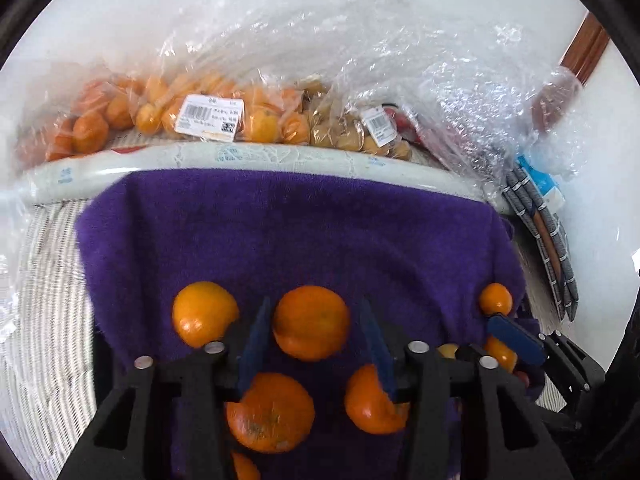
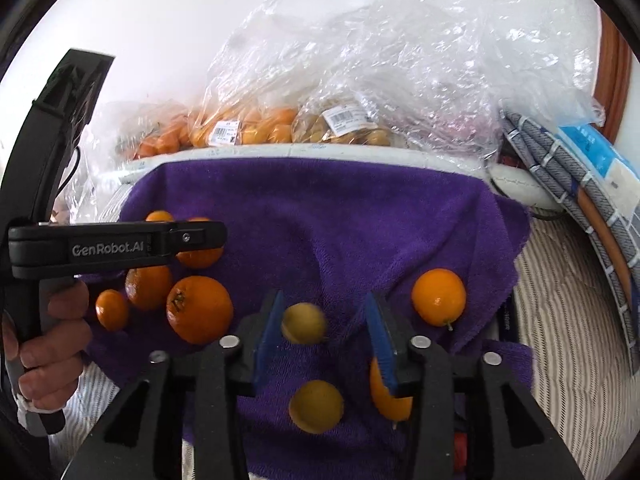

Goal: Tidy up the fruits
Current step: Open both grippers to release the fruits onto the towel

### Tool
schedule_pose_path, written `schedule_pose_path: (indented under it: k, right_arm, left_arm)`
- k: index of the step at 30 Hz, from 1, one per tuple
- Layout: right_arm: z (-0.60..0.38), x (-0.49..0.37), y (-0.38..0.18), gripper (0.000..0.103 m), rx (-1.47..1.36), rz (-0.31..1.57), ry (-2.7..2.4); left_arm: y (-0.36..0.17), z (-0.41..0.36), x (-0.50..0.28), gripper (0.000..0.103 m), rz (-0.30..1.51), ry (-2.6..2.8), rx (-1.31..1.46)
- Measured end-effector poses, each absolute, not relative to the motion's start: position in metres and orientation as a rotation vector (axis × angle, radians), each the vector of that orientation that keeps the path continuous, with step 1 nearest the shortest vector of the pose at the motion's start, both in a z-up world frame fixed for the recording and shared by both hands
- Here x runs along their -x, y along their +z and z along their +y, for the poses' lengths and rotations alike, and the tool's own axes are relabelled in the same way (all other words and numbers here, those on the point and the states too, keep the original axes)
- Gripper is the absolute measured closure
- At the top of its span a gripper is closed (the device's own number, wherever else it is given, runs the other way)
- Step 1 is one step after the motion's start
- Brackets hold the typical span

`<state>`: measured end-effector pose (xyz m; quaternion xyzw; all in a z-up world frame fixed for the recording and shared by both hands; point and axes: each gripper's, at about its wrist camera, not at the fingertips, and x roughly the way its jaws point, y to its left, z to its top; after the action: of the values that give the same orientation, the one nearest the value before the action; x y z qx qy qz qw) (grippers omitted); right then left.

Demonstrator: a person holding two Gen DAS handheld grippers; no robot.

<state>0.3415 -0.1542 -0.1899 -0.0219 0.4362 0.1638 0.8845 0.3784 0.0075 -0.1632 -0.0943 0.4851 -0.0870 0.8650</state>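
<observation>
Above the purple towel [image 1: 304,232], both grippers, left gripper [image 1: 312,320] and right gripper [image 2: 324,320], stood open around released fruits, so the next move probably needed another fruit from the bags [image 1: 208,116].

Glossy oranges [image 1: 311,322] lie on a fuzzy purple towel [image 1: 300,232] beside crinkly clear plastic bags [image 1: 360,52].

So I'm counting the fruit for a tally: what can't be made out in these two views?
- Left wrist view: orange cut off by the bottom edge.
- Right wrist view: orange half hidden behind a blue finger.
- Both views: bagged fruit blurred by crinkled plastic; labels too small to read.
</observation>
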Motion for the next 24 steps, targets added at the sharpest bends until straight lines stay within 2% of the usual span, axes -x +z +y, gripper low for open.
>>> schedule_pose_path:
  k: [4,16,17,19,22,24]
  right_arm:
    - [-0.162,-0.332,-0.173,0.052,0.009,0.913,0.33]
    - [-0.195,-0.257,-0.101,0.051,0.013,0.887,0.221]
    - [-0.198,-0.248,-0.095,0.048,0.018,0.876,0.209]
    - [-0.205,-0.232,-0.084,0.031,0.012,0.853,0.198]
    - [-0.215,-0.209,-0.071,0.021,0.005,0.821,0.188]
    - [-0.221,-0.196,-0.064,0.018,0.014,0.805,0.177]
  left_arm:
    - [-0.138,0.012,-0.355,0.051,0.975,-0.157,0.18]
    - [-0.071,0.019,-0.251,0.044,0.871,-0.055,0.162]
    - [-0.066,0.018,-0.241,0.041,0.864,-0.051,0.156]
    - [-0.058,0.014,-0.224,0.036,0.853,-0.042,0.138]
    - [-0.047,0.009,-0.199,0.031,0.829,-0.04,0.13]
    - [-0.042,0.007,-0.185,0.027,0.816,-0.032,0.134]
